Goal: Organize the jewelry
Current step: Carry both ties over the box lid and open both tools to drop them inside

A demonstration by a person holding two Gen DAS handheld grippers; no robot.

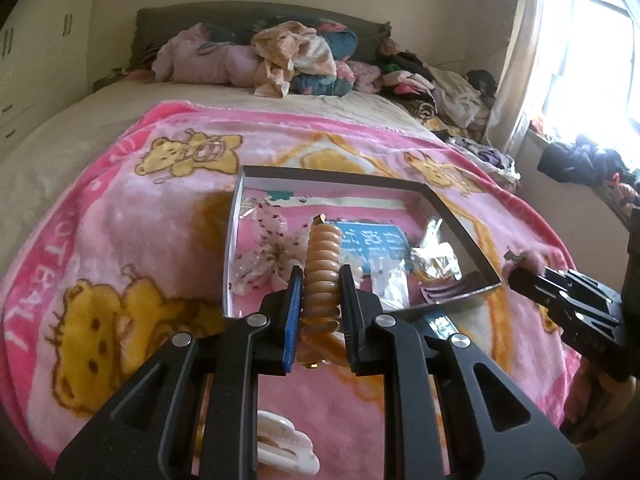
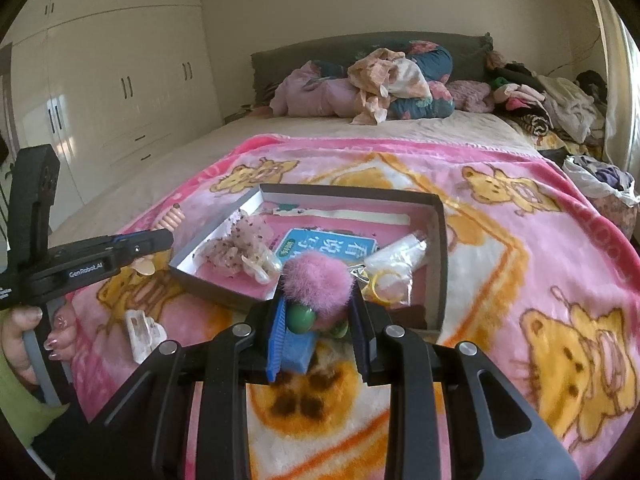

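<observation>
box point(image 2: 440, 240) ahead already half-filled | left tool point(image 1: 320, 280) gripped coil hair tie point(image 1: 322, 276) | right tool point(image 2: 318, 304) clamped pink pom-pom point(image 2: 318, 280) | white clip point(image 2: 144, 334) left of it still loose on bed

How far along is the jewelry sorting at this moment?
Partway. Already in the box: a pink flower piece and bagged yellow rings. In hand: left gripper holds a spiral hair tie; right gripper holds a pink pompom. Left: a white clip on the blanket.

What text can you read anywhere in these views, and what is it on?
"GenRobot.AI": side of the left claw, seen from the right wrist.
"OTEAL": partial pink lettering on the border of the blanket, cut off.
Chinese characters: blue card in the box, too blurred to read surely.
Nothing else is readable.
</observation>
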